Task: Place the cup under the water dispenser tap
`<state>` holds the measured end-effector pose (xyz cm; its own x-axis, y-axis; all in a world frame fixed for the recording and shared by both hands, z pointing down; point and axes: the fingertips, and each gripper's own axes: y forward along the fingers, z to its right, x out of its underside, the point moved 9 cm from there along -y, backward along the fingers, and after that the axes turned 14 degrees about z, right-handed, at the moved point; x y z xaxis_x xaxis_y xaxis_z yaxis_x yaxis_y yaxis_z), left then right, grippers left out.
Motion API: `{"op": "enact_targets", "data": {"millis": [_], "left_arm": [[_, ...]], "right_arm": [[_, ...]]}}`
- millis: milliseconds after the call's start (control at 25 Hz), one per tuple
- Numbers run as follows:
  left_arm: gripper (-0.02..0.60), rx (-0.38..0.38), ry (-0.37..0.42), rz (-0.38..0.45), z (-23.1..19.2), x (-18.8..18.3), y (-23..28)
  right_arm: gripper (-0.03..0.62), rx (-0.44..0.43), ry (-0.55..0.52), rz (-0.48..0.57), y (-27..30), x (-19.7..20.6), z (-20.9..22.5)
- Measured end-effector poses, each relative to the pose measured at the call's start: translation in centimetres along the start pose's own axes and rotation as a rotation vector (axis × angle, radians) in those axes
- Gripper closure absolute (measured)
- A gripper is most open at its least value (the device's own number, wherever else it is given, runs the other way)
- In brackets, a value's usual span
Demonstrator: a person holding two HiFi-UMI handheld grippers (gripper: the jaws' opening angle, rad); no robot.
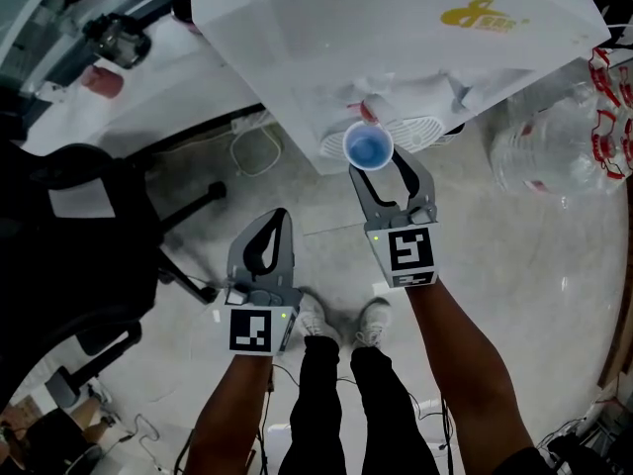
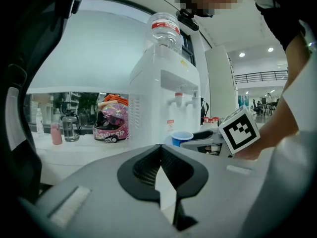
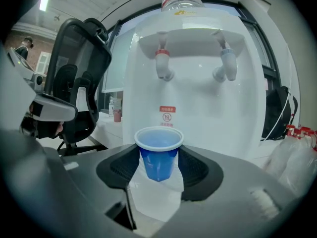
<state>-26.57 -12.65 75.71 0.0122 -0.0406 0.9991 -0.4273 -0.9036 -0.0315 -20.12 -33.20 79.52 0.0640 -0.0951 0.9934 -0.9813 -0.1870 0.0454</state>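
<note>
A blue plastic cup (image 1: 368,147) (image 3: 159,152) stands upright between the jaws of my right gripper (image 1: 377,162) (image 3: 158,156), which is shut on its sides. The cup hangs in front of the white water dispenser (image 1: 396,38) (image 3: 198,103), below its red tap (image 3: 162,65) and blue tap (image 3: 226,66), slightly left of the red one. The round drip grille (image 1: 420,133) lies just beyond the cup. My left gripper (image 1: 279,218) (image 2: 159,148) is lower and to the left, jaws shut on nothing. From its view the cup (image 2: 181,137) shows beside the dispenser (image 2: 163,103).
A black office chair (image 1: 79,236) stands at the left. Large clear water bottles (image 1: 559,146) lie right of the dispenser. A white cable (image 1: 252,146) loops on the floor by its base. A counter (image 2: 89,148) behind holds a pink helmet (image 2: 111,123) and a glass jug (image 2: 70,128).
</note>
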Motion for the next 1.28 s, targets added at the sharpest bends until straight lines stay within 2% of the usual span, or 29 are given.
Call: {"op": "enact_targets", "data": {"millis": [160,280,800,1120,1280], "left_arm": [[0.561,0.002,0.007,-0.019,-0.4,0.4,0.1],[0.561,-0.012,-0.013,0.0,-0.5,0.4,0.1],[0.561,-0.012,-0.029,-0.009,-0.8,1.2,0.5],[0.561,-0.001,-0.033,-0.038,-0.8,1.5,0.7],[0.558,0.004,-0.04,-0.02,-1.0,1.2,0.9]], "right_arm": [[0.349,0.004,0.036,-0.017,0.8,0.7,0.1],[0.349,-0.012,0.025,0.001,1.2,0.5,0.1],[0.343,-0.025,-0.007,-0.006,1.6,0.7,0.1],[0.306,-0.009,-0.007,-0.014,1.4,1.1,0.0],[0.287,0.005,0.001,-0.015,0.9,0.9,-0.2]]}}
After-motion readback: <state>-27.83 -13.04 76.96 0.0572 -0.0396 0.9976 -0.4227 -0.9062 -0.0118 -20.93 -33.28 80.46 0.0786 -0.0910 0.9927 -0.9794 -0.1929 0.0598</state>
